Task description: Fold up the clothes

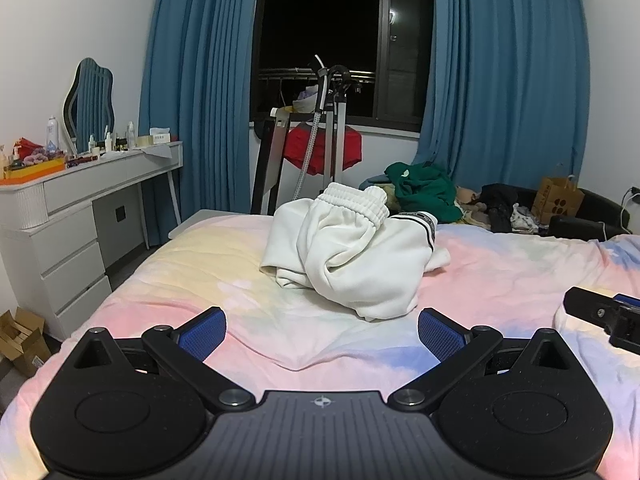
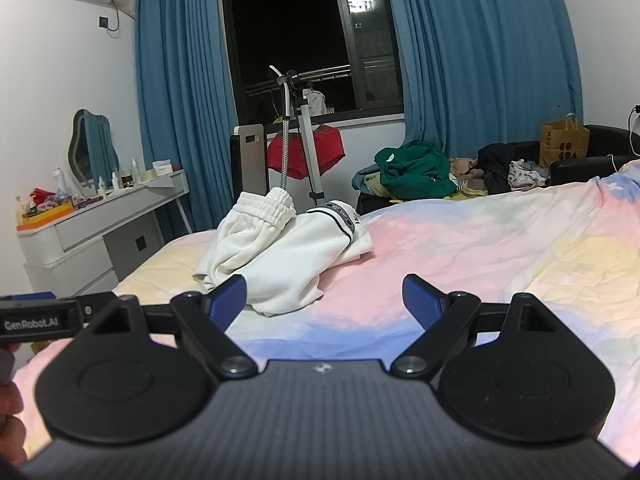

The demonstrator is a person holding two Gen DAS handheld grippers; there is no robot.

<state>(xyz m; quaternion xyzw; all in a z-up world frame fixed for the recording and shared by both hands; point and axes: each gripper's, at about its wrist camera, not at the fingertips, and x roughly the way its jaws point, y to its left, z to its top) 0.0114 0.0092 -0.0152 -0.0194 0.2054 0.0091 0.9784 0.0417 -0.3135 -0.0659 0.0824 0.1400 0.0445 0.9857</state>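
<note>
A crumpled heap of white clothes with a ribbed elastic waistband on top lies on the pastel bedsheet, ahead of both grippers. It also shows in the right wrist view, ahead and to the left. My left gripper is open and empty, low over the sheet, a short way in front of the heap. My right gripper is open and empty, just right of the heap's near edge. The right gripper's body shows at the right edge of the left wrist view.
A white dresser with a mirror and bottles stands left of the bed. A garment steamer stand and a red garment stand by the window. A pile of green and dark clothes and a paper bag lie beyond the bed's far edge.
</note>
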